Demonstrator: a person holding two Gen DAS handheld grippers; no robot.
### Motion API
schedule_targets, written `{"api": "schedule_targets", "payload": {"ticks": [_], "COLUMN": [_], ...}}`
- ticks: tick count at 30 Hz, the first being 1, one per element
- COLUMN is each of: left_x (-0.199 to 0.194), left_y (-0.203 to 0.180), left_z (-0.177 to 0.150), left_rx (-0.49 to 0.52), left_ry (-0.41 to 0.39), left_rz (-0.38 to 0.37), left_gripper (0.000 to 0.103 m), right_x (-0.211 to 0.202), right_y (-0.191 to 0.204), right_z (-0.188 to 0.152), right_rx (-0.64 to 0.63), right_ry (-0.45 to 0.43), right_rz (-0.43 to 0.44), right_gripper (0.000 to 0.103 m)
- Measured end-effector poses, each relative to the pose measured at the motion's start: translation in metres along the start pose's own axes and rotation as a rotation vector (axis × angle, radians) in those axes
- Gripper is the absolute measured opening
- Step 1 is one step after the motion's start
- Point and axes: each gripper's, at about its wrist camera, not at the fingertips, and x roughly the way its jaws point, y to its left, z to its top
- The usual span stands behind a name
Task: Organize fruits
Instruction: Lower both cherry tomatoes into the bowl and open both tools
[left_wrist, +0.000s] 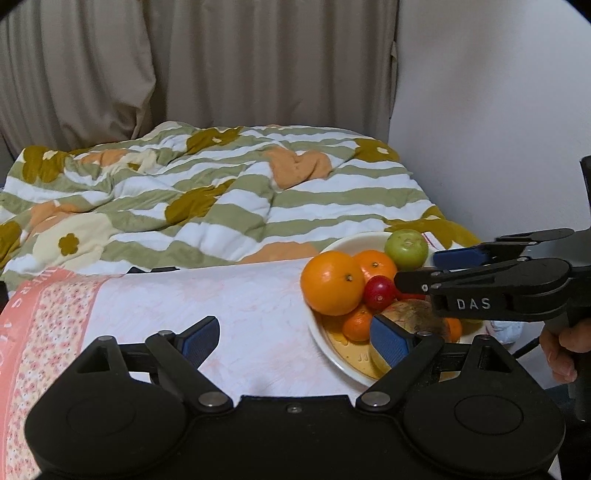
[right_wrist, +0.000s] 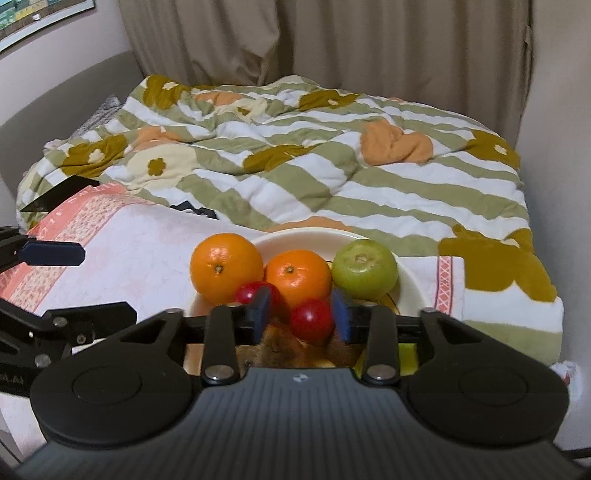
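A bedroom in a home. Beyond the left claw (left_wrist: 295, 341) lies a bed (left_wrist: 406, 206) under a rumpled quilt (left_wrist: 221, 192) striped green and white with flower shapes. Behind the bed hang beige curtains (left_wrist: 221, 66), with a plain wall (left_wrist: 498, 110) to their right. A framed picture (right_wrist: 40, 18) hangs up and left of the right claw (right_wrist: 301, 314). Directly ahead of the claws, a pink floral cloth (left_wrist: 240, 302) covers the surface.
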Motion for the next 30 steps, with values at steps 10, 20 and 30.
{"api": "schedule_targets", "payload": {"ticks": [10, 20, 30], "left_x": [-0.033, -0.109, -0.181], "left_y": [0.023, 0.070, 0.118], "left_z": [-0.006, -0.021, -0.054], "left_rx": [-0.030, -0.032, 0.003], "left_ry": [-0.041, -0.138, -0.205], "left_rz": [0.007, -0.027, -0.009], "left_gripper": [0.091, 0.091, 0.102], "right_x": [-0.025, -0.102, -0.166], "right_y": [0.021, 0.095, 0.177], "right_z": [-0.002, -0.004, -0.030], "right_rx": [0.009, 0.051, 0.154], "right_ry": [-0.041, -0.105, -0.135], "right_rz": [-0.051, -0.172, -0.277], "right_gripper": [0.099, 0.099, 0.103]}}
